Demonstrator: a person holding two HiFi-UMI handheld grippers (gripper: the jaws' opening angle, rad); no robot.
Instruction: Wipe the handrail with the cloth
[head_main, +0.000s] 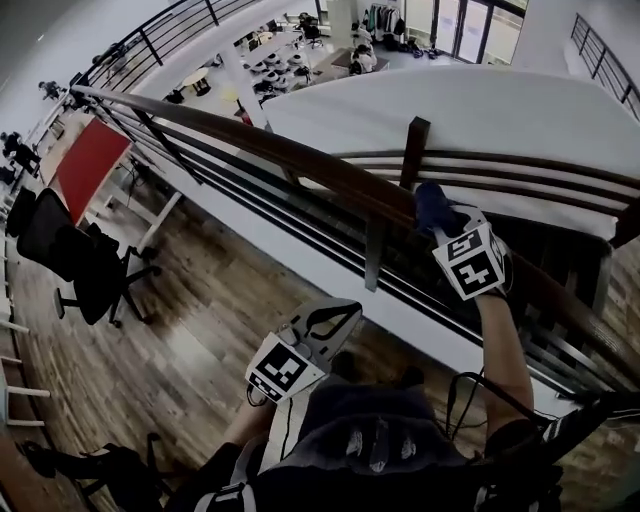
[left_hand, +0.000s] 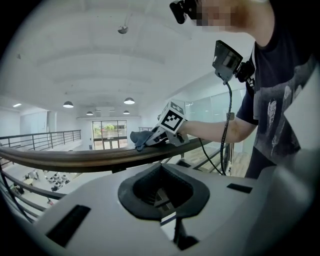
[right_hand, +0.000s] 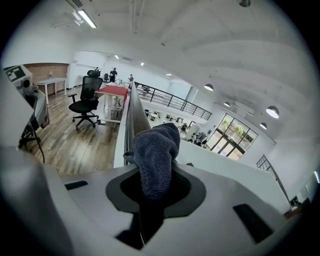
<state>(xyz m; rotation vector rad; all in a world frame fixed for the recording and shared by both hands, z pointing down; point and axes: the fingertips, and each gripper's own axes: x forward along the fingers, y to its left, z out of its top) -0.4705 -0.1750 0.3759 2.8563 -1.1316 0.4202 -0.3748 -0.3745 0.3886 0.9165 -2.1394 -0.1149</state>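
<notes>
A dark wooden handrail (head_main: 300, 160) runs from the upper left down to the right. A dark blue cloth (head_main: 432, 208) lies bunched on top of it, with my right gripper (head_main: 442, 224) shut on it and pressing it to the rail. In the right gripper view the cloth (right_hand: 156, 150) hangs out of the jaws over the handrail (right_hand: 134, 107). My left gripper (head_main: 340, 318) hovers below and left of the rail, shut and holding nothing. From the left gripper view the rail (left_hand: 75, 159) crosses ahead, with the cloth (left_hand: 142, 137) and right gripper (left_hand: 154, 141) on it.
A dark post (head_main: 413, 150) rises behind the rail just left of the cloth. A black office chair (head_main: 85, 265) and a red table (head_main: 88, 165) stand on the wood floor at left. Beyond the rail is a white ledge (head_main: 450, 110) and a drop to a lower floor.
</notes>
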